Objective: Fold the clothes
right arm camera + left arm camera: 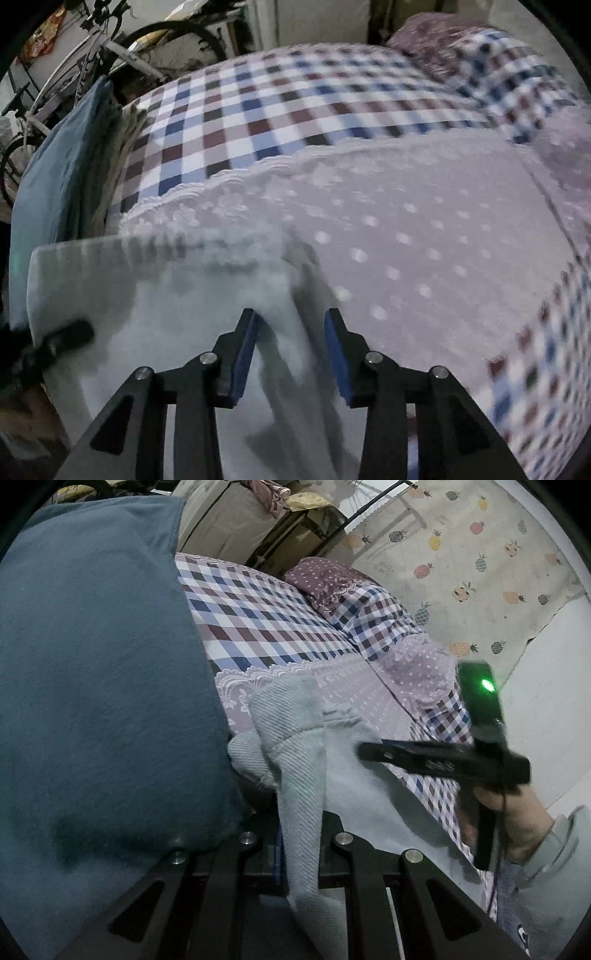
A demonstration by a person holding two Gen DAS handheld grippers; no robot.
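A pale blue-grey twill garment (295, 746) lies bunched on the bed, and one fold of it runs down between my left gripper's (295, 827) jaws, which are shut on it. The cloth hides the fingertips. In the right wrist view the same garment (155, 295) spreads flat at the lower left, blurred. My right gripper (293, 350) is open, and a raised ridge of the garment stands between its blue pads (245, 354). From the left wrist view, a hand (517, 823) holds the right gripper (365, 751) just over the garment's right side.
A dark teal cloth (96, 672) fills the left of the left wrist view and lies at the bed's left edge (55, 177). The bed has a checked sheet (295, 99) with a lilac dotted band (406, 229). A pillow (325, 579) lies far off. A bicycle (110, 48) stands behind.
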